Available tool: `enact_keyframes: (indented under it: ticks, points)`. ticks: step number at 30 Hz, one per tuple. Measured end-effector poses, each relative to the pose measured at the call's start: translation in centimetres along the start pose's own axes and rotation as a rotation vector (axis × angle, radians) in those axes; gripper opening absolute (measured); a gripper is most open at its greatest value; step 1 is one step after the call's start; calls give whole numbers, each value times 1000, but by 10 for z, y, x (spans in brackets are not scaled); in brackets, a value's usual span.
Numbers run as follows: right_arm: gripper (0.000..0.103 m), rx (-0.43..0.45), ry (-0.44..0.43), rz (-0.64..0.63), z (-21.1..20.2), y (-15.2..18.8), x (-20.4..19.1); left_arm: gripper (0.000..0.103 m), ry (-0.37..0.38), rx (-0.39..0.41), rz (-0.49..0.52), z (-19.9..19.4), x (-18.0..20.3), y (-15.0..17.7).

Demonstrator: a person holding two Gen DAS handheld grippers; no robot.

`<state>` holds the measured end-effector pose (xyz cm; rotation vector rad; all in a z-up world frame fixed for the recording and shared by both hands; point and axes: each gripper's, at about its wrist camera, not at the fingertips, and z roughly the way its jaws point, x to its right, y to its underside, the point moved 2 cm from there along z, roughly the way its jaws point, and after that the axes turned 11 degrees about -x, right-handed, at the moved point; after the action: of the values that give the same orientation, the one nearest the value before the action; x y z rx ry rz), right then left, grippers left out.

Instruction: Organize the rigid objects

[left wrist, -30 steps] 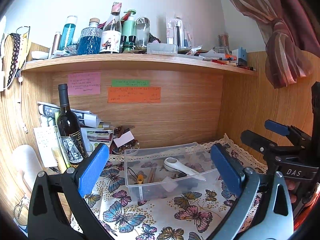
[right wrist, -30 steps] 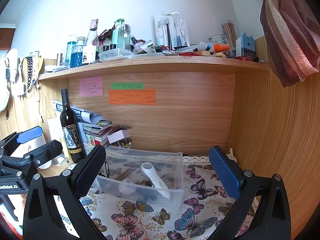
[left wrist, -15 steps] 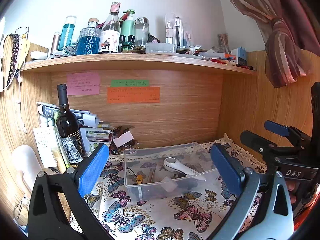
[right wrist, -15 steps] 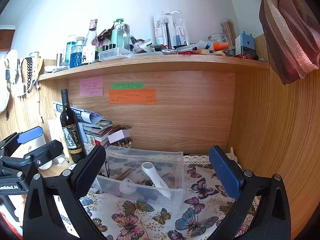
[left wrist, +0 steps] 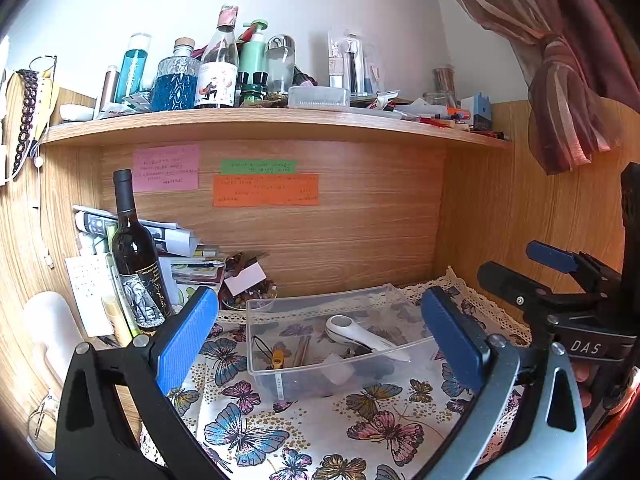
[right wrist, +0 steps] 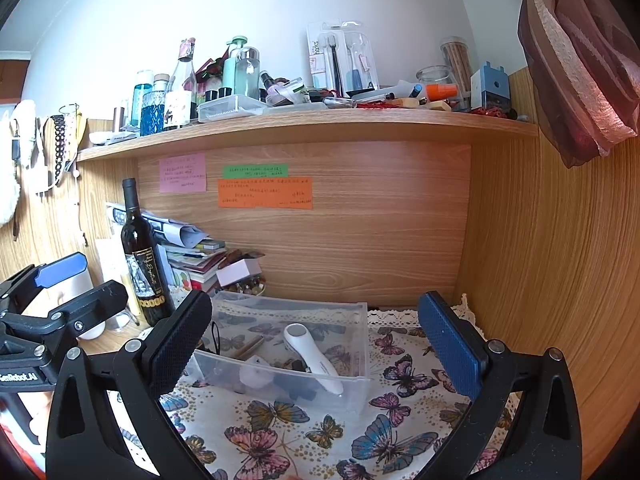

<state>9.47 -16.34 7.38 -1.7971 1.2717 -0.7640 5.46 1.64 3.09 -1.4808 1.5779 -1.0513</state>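
Clear bin [left wrist: 340,364] at 12 o'clock on the butterfly-cloth table [left wrist: 304,432]; its white handheld device [left wrist: 360,336] is visible, but the smaller contents are indistinct. Left gripper [left wrist: 320,340] and right gripper [right wrist: 316,340] both gape wide, empty. Cluttered wooden shelf [right wrist: 304,128] above.

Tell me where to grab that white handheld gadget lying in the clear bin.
Probably grip the white gadget across its narrow handle, below the round head, coming straight down from above. It lies flat inside the clear bin, whose walls block a sideways approach. The right gripper is open.
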Motion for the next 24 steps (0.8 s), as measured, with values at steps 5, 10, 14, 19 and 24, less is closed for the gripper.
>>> enact_keyframes:
  ticks: [5, 10, 14, 19, 24]
  points:
    - [103, -3, -3, -1, 0, 0, -1, 103, 5, 2, 6, -1, 1, 0]
    - [103, -3, -7, -5, 1, 1, -1, 103, 8, 2, 8, -1, 0, 0]
    - [103, -3, -7, -4, 1, 1, -1, 103, 14, 3, 6, -2, 1, 0]
    - [103, -4, -7, -6, 1, 0, 0, 103, 21, 1, 10, -3, 3, 0]
    - [103, -7, -7, -11, 1, 2, -3, 103, 29, -5, 11, -1, 3, 0]
